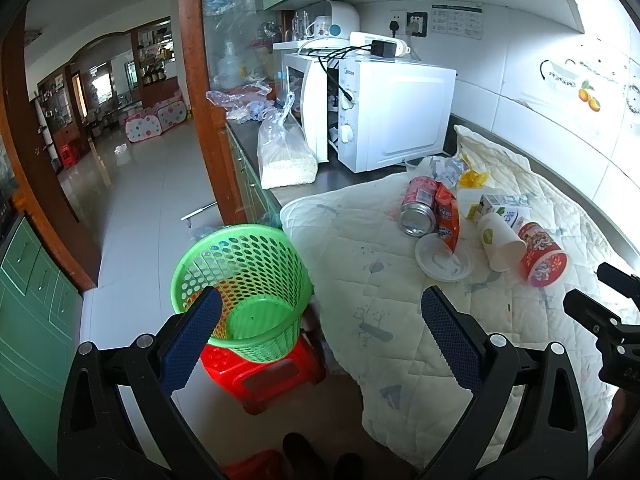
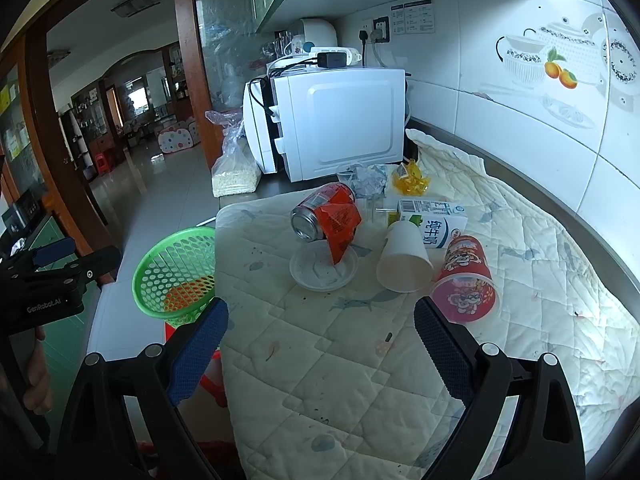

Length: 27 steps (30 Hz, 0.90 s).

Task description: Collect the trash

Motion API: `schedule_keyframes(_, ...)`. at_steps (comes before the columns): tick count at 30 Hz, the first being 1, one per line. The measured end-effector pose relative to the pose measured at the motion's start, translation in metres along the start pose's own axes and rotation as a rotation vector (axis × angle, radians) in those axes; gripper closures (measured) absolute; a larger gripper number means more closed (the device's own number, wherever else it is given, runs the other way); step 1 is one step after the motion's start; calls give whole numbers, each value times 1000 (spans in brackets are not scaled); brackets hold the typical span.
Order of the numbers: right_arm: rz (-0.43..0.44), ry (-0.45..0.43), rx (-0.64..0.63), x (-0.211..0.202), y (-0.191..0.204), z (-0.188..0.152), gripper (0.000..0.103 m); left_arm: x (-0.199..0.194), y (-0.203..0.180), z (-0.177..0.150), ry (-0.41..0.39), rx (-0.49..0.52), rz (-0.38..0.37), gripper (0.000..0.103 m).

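Trash lies on a white quilted cloth on the counter: a tipped soda can, an orange snack wrapper, a white plastic lid, a white paper cup, a red printed cup, a milk carton, crumpled paper and a yellow wrapper. A green mesh basket stands empty on a red stool beside the counter. My left gripper is open above the basket's edge. My right gripper is open over the cloth, short of the trash.
A white microwave stands at the back with a bag of grains beside it. The tiled wall runs along the right. The tiled floor lies left of the counter, with green cabinets beyond.
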State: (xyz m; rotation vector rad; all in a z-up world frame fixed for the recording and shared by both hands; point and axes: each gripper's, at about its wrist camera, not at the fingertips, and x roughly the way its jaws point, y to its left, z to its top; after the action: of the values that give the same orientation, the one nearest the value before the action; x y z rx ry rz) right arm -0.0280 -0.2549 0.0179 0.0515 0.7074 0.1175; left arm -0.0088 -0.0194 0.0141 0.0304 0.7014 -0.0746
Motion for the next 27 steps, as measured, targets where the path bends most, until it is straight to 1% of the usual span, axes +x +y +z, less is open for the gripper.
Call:
schedule_keyframes(10,-1,-4,-1,0,0,0,12,-3,1,-1,-17,-2,-3,5)
schedule_keyframes(27,-1,-6,0,0,1,1,12,-3,2,-1,-18,-1,-2,5)
